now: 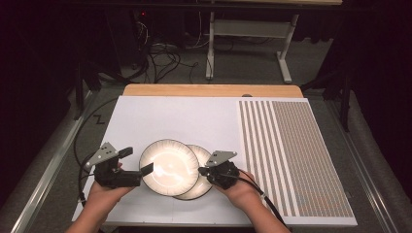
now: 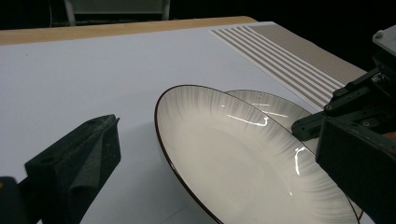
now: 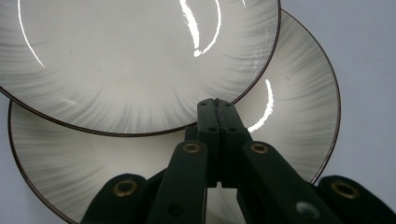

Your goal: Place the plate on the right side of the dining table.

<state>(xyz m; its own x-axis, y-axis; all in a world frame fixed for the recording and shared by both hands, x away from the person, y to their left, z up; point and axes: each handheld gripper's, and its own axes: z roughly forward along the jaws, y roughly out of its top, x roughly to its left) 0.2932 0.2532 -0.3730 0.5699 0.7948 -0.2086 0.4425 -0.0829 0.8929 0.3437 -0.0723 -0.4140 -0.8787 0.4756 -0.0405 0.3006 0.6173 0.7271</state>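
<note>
The right gripper's [image 3: 217, 103] fingers are clenched tight together with nothing between them, their tips poised over the lower plate [image 3: 299, 98] right where the upper plate's [image 3: 135, 60] dark rim crosses it; whether the tips touch the glaze I cannot tell. In the high view this gripper [image 1: 203, 171] sits at the right edge of the two plates, the person's right hand [image 1: 241, 190] wrapped behind it and its cable running off toward the near edge of the desk.

The left gripper's [image 1: 138, 161] fingers stand released — wide apart, one finger [image 2: 77, 163] out over bare white sheet, the other [image 2: 359, 172] low at the upper plate's [image 2: 243, 158] near rim, though contact there is hard to judge. The plate's left side lies in the gap between them, not pinched. The left hand [image 1: 104, 194] holds this gripper at the plates' left.

The plates themselves — white, ribbed with faint grey streaks, thin dark rims — overlap: the upper plate [image 1: 169, 166] lies to the left and partly covers the lower plate [image 1: 201, 158], which peeks out to the right as a crescent [image 2: 271, 105]. Both rest near the front middle of the desk [image 1: 209, 90] on a white sheet [image 1: 170, 119]; a striped panel [image 1: 291, 155] lies well to their right
</note>
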